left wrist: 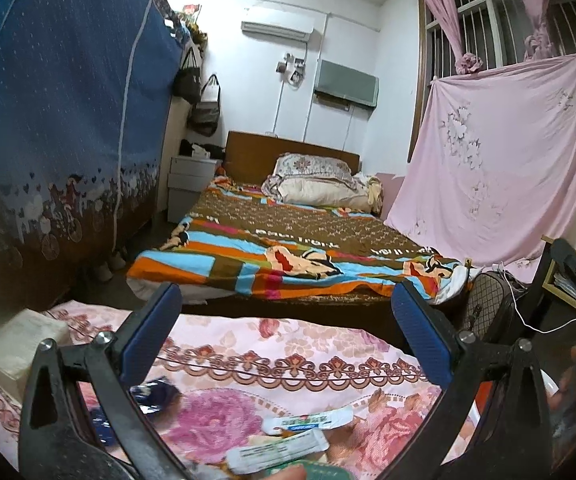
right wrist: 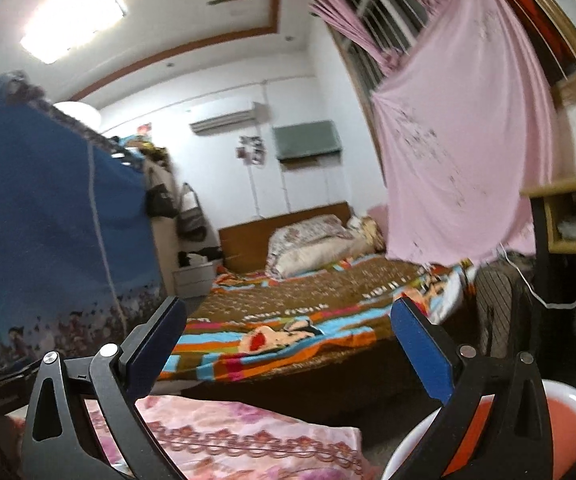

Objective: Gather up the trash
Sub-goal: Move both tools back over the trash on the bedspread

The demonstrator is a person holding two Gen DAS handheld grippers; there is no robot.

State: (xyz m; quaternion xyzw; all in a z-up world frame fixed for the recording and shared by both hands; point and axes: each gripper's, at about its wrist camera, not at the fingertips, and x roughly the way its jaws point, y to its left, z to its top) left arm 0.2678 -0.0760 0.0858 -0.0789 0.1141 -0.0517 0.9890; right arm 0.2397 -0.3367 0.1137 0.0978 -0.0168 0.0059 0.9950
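Trash lies scattered on the pink floral cloth [left wrist: 248,356] that covers the surface nearest the cameras: a white wrapper with green and blue print [left wrist: 311,422] sits toward the near edge of the cloth, a second long white wrapper with small print [left wrist: 276,450] lies just beside it and closer still, and a crumpled dark blue wrapper [left wrist: 154,394] rests to their left, partly hidden behind a black finger. The left gripper [left wrist: 288,336] hangs above this cloth with its blue-padded fingers [left wrist: 152,330] spread wide and nothing between them. A cream block-shaped stack, perhaps tissues [left wrist: 20,338], stands at the cloth's left edge. The right gripper [right wrist: 288,350] is also spread wide and empty, tilted upward over the right end of the same cloth, near a round white-rimmed container with an orange inside [right wrist: 567,424] at the lower right; what that container is cannot be told. The right view is blurred. Beyond the cloth stands a bed with a striped cartoon-print cover [left wrist: 288,240] and folded bedding [left wrist: 315,180] at its headboard end. A blue fabric wardrobe [left wrist: 60,100] rises on the left, and a pink flowered sheet [left wrist: 499,152] hangs below the window on the right.
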